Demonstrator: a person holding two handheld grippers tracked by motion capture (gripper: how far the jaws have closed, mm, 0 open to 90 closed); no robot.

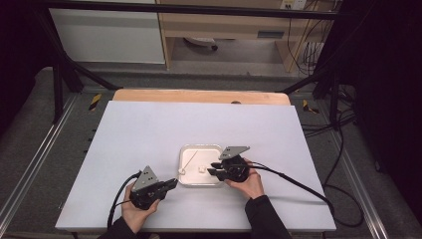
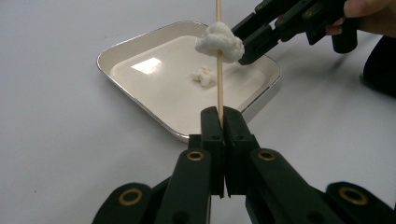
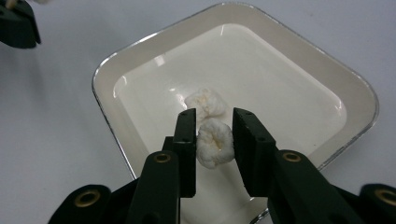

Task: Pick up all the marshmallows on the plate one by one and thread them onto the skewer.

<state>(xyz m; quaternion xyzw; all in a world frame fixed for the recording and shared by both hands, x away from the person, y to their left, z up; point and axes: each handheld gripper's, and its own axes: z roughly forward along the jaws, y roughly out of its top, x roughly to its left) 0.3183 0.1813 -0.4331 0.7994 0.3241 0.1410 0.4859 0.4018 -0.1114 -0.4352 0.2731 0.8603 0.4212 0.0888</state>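
A thin wooden skewer (image 2: 219, 88) stands up from my left gripper (image 2: 219, 112), whose jaws are shut on its lower end. A white puffy piece (image 2: 218, 43) is threaded on the skewer. In the high view the left gripper (image 1: 174, 182) is at the tray's near left corner, and the skewer (image 1: 190, 159) slants over the white tray (image 1: 185, 149). My right gripper (image 3: 214, 115) reaches into the tray from the right. Its pads press on a second white puffy piece (image 3: 214, 142). A third piece (image 3: 204, 102) lies on the tray floor just beyond.
The tray (image 3: 355, 93) sits near the middle of a white table sheet (image 1: 149, 129), with a wooden strip (image 1: 199, 95) along the far edge. Black cables (image 1: 298, 181) trail from both grippers toward the table's near side. Dark frame posts (image 1: 57, 84) stand beyond the far corners.
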